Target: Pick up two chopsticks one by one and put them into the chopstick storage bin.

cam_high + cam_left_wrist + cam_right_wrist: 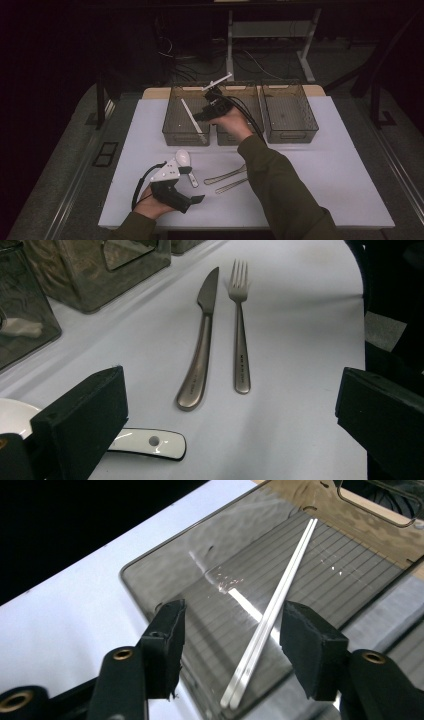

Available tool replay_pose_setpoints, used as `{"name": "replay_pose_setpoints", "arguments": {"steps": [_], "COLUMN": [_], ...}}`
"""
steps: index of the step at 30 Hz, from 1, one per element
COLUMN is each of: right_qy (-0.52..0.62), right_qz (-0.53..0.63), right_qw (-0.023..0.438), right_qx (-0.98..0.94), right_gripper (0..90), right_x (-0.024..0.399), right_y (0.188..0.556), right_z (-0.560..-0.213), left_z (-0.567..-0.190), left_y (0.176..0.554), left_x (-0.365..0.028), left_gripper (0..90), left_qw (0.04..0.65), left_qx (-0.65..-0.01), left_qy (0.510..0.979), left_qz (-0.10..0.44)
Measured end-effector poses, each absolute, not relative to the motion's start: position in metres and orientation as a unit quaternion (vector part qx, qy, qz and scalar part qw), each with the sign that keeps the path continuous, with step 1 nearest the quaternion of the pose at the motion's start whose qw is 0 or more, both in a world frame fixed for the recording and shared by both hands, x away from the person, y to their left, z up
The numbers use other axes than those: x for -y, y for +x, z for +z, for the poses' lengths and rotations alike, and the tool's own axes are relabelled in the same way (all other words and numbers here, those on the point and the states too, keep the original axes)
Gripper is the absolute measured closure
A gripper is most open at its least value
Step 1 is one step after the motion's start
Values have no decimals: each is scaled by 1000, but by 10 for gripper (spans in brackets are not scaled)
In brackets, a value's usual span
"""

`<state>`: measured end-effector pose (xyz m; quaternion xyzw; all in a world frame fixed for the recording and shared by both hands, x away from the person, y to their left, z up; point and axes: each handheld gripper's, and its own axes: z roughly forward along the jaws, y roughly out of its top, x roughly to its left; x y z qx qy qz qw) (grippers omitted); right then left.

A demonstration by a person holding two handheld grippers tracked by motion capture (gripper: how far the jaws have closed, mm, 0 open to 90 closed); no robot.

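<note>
A: Two thin white chopsticks (272,611) lie side by side in your smoky see-through plastic box on the left (172,122). They slant across its ribbed floor.

B: Where is your right gripper (199,116)?

A: You hold it over that box, by the wall next to the middle box (245,95). In the right gripper view its black pads (165,645) stand apart, one on each side of the chopsticks. They do not touch them. The chopsticks rest down in the box.

B: And your left gripper (194,190)?

A: It sits low at the near edge of the white table (330,165). Its jaws are wide apart and hold nothing. A white spoon with a hole in its handle (150,442) lies just beside one pad (82,420).

B: What else is close?

A: A grey metal knife (200,345) and a grey metal fork (240,330) lie next to each other on the table, in front of your left gripper. A third box (290,112) stands at the right.
</note>
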<state>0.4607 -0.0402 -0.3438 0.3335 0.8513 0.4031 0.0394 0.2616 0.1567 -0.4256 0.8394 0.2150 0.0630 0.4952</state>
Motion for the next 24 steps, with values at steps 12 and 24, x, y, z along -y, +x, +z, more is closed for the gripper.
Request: {"name": "replay_pose_setpoints", "arguments": {"steps": [12,24], "right_qy": [306,284], "right_qz": [430,461], "right_qw": [44,54], "right_qx": [-848,-839], "right_gripper": [359,339], "right_x": [92,147], "right_y": [419,374], "right_z": [-346,-361], "left_z": [-427,-427], "left_y": [263,265], "left_x": [-158,-159], "left_gripper": [0,0], "left_qw": [491,496], "left_qx": [-216,-226], "left_qy": [842,836], "left_qz": [65,61]}}
